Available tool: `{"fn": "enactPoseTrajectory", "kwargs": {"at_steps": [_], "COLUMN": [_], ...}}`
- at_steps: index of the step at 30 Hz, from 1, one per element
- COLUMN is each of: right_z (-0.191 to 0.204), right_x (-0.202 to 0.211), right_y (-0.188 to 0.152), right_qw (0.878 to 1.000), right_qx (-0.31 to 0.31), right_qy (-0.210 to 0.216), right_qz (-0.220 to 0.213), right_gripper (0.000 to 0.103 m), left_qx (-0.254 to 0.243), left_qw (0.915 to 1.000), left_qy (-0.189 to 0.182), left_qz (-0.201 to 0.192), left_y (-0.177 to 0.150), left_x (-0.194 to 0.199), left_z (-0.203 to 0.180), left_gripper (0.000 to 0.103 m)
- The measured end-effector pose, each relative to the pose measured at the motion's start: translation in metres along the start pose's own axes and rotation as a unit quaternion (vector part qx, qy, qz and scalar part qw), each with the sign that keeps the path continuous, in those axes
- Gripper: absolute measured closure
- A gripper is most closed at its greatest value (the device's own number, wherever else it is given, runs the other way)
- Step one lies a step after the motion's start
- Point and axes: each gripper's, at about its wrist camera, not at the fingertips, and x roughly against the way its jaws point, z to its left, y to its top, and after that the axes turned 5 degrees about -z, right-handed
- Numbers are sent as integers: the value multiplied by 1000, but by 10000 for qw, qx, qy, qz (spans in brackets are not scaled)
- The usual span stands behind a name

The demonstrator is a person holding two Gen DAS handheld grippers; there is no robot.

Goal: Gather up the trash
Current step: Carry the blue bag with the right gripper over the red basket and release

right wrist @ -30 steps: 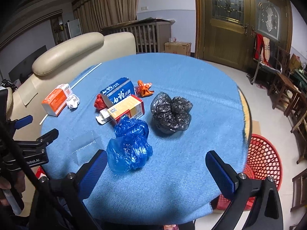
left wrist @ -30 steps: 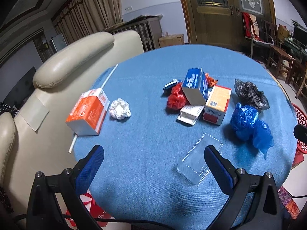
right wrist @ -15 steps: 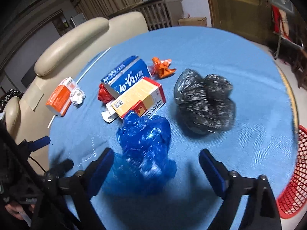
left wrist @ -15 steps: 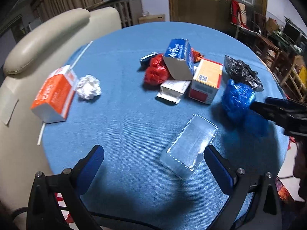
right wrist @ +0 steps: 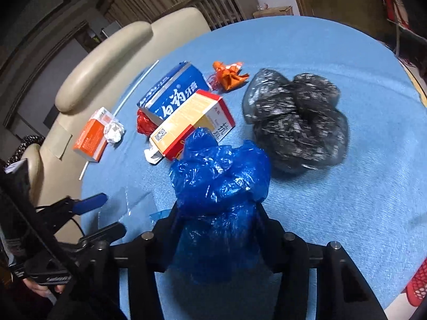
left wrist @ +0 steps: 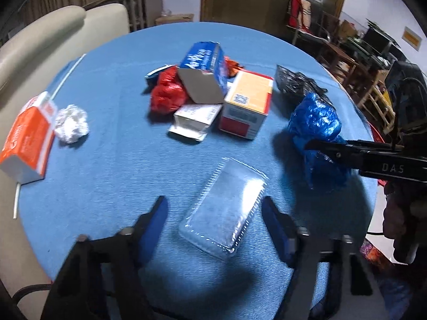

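**Both hand-held grippers closing over trash on the blue tabletop**

The left hand-held gripper (left wrist: 214, 213) points down at a clear plastic clamshell tray (left wrist: 224, 209) lying flat near the front edge of the round tabletop (left wrist: 112, 160), which is covered in blue cloth. The tray sits between the blue-padded fingers (left wrist: 153, 221); the jaws are closing, with a visible gap on either side, so the pads are not yet pressing on it.

The right hand-held gripper (right wrist: 217, 213) straddles a crumpled blue plastic bag (right wrist: 221, 176) at the tabletop's right side. Its jaws are closing too, and the bag bulges up between them and hides both fingertips; the plastic looks pinched at its lower part, though I cannot tell for certain that the pads are pressing on it.

Just beyond the blue bag lies a crumpled black plastic bag (right wrist: 296, 122). Towards the middle, a yellow and red carton (left wrist: 248, 104), a blue toothpaste box (left wrist: 204, 74) with an open end, a small white box (left wrist: 193, 120) and a red plastic bag (left wrist: 166, 93) lie touching in a heap, with an orange wrapper (right wrist: 229, 74) behind them. On the left sit an orange and white carton (left wrist: 26, 138) and a ball of white paper (left wrist: 70, 124) beside it. A beige sofa (left wrist: 53, 32) stands behind the tabletop.
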Motion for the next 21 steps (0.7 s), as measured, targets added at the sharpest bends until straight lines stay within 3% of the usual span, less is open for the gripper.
{"fn": "enactPoseTrajectory", "kwargs": {"at_steps": [15, 21], "right_z": [-33, -67], "right_x": [70, 102], "right_y": [-23, -32], "right_qw": [9954, 9905], "right_qx": [-61, -437], "right_qy": [-50, -358], "right_qz": [-956, -1253], "right_gripper": [49, 49], "left_qx": [-60, -546], "left_qw": [9995, 9970], "left_qy": [-196, -437], "left_qz": [-257, -319], "left_y": [6, 22], "left_x": [10, 12], "left_z": [-17, -60], "left_gripper": [46, 46]}}
